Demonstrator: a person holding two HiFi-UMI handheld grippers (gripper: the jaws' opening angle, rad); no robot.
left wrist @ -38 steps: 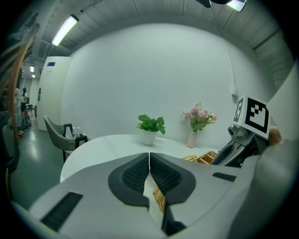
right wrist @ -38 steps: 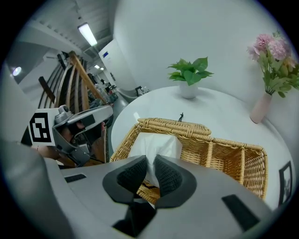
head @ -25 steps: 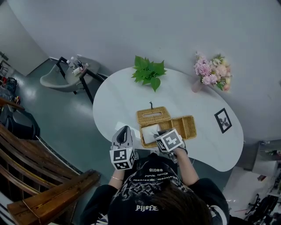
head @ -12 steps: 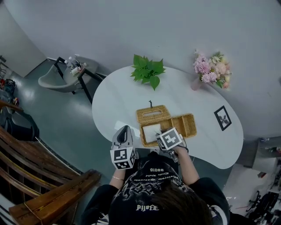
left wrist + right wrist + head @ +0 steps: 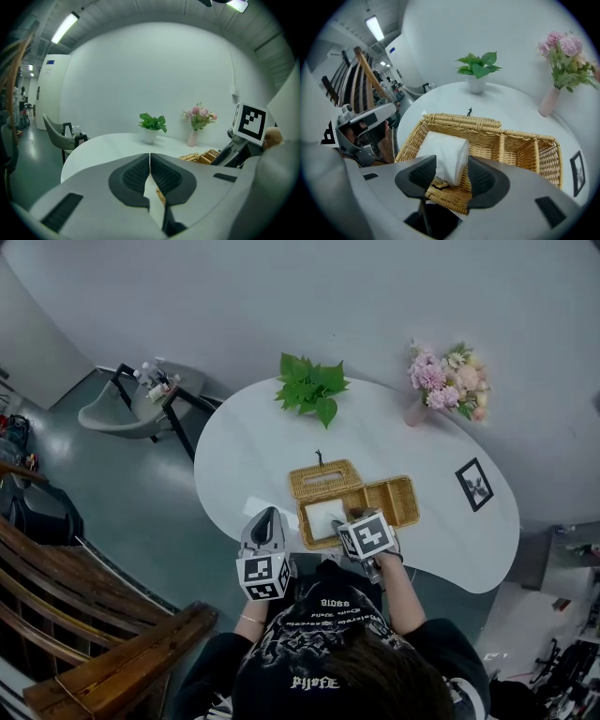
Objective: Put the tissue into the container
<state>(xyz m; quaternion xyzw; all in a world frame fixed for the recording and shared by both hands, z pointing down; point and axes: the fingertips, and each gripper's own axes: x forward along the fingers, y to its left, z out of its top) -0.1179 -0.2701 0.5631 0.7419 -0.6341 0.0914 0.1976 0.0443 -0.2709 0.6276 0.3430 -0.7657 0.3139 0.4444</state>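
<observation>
The tissue [image 5: 443, 154], a white folded pack, is lying in the large left compartment of the wicker basket [image 5: 502, 146], tilting up against the near wall. The two smaller compartments to its right are showing only bare weave. The right tongs [image 5: 450, 161] are hanging just over the basket's near rim with the jaws standing wide apart and gripping nothing; the near end of the tissue is sitting between the two dark pads, and I cannot tell whether either pad is touching it. A wicker lid [image 5: 325, 480] with a slot in it is lying against the far side of the basket. The left tongs [image 5: 150, 157] are hovering to the left of the basket, off the desk's near edge, with the jaws pressing together at the tips. A pale strip is showing in the gap below the pads, and I cannot tell what it is. A white sheet [image 5: 258, 509] is lying on the desk [image 5: 253, 456] just beyond them. Farther back on the white desk, a green plant [image 5: 312, 390] in a white pot is standing at the far edge, pink flowers [image 5: 448, 381] in a vase are standing to the right, and a small picture frame [image 5: 474, 484] is lying near the right edge. A grey chair [image 5: 122, 409] is standing on the floor well to the left.
</observation>
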